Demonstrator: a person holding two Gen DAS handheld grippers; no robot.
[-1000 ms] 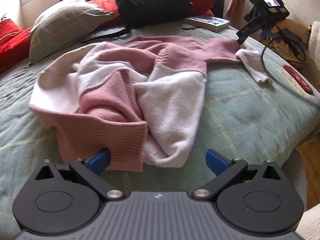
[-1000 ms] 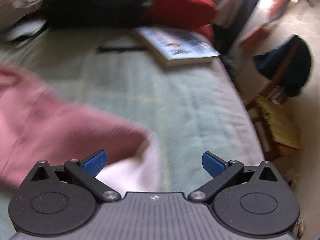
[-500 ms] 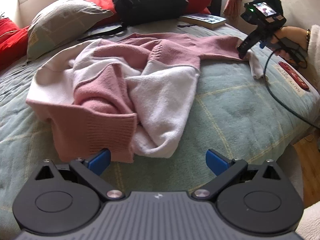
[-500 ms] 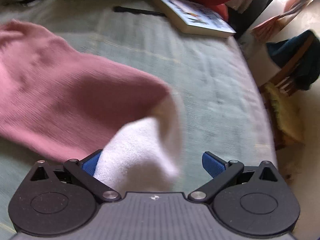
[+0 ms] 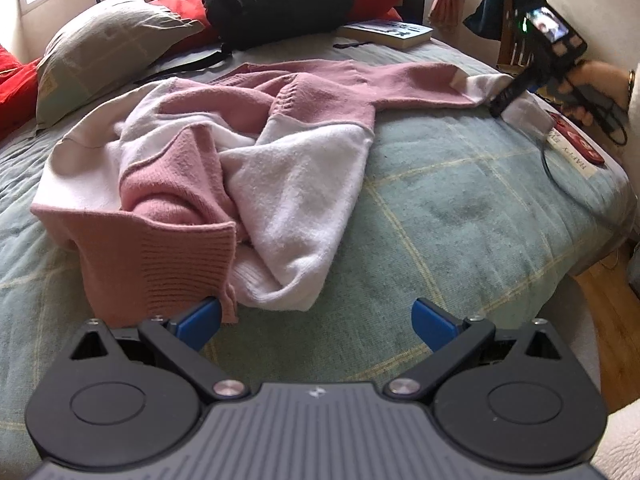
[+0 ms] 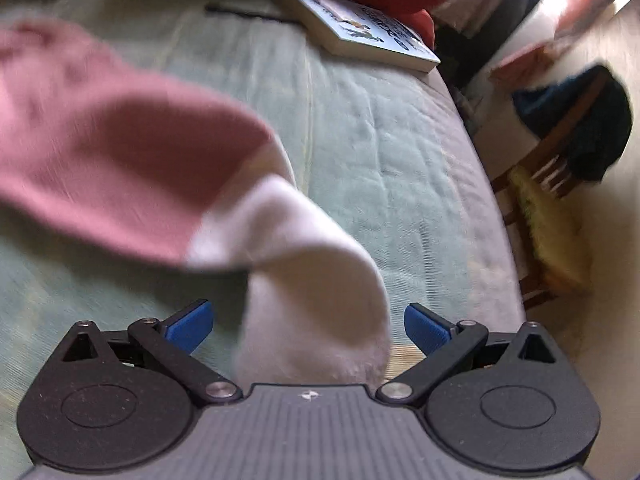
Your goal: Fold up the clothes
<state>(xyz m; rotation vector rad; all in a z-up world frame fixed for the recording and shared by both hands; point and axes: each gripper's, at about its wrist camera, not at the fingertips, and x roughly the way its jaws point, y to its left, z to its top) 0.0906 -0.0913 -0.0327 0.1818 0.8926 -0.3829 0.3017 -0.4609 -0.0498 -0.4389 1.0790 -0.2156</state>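
Left wrist: pink-and-white sweater [image 5: 248,152] lies crumpled.

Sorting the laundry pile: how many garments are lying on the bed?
1: a pink-and-white sweater crumpled mid-bed, one sleeve stretched toward the right gripper. Others may hide beneath it.

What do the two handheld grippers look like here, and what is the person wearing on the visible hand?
Both the left gripper and right gripper have black round-hubbed bodies, a ribbed grey centre plate with a small logo, silver pivot screws, black link arms and blue ribbed pads on the jaws. Seen from the left wrist view, the right gripper carries a small lit screen and a trailing black cable. The hand wears a bracelet.
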